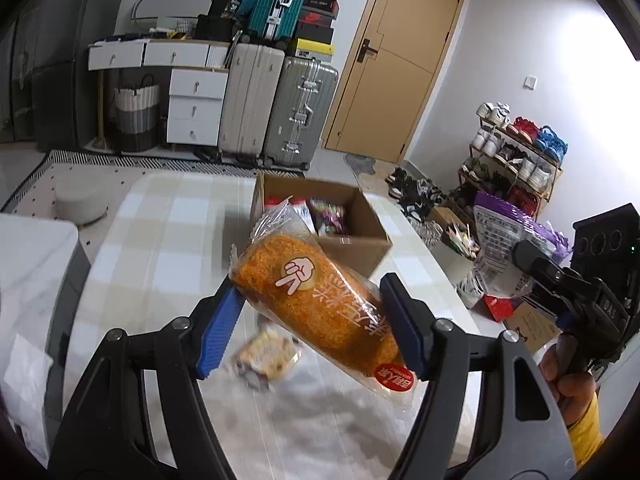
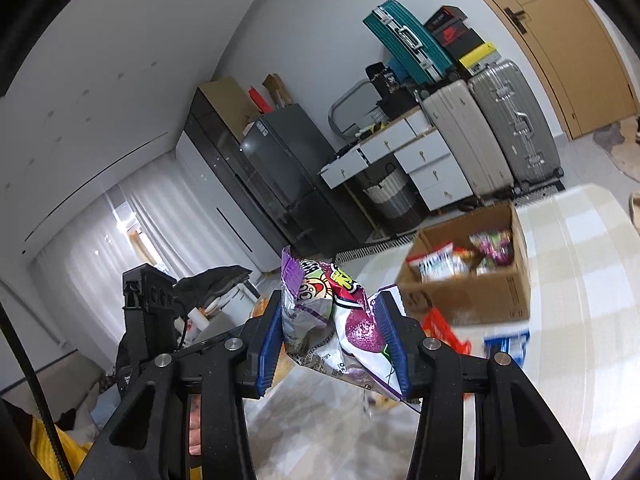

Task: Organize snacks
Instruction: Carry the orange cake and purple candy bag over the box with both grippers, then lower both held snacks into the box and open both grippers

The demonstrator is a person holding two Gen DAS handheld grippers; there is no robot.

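The left hand-held gripper (image 1: 310, 322) was clenched on an orange bread roll in a clear wrapper (image 1: 320, 304), its blue pads pressing both sides and holding it tilted above the checked worktop (image 1: 160, 240). The right hand-held gripper (image 2: 330, 336) gripped a purple and white snack bag (image 2: 340, 320), crumpled between its pads. An open cardboard box (image 1: 356, 252) stood further back on the worktop with several packets inside. A small wrapped snack (image 1: 266, 354) lay on the worktop below the roll.
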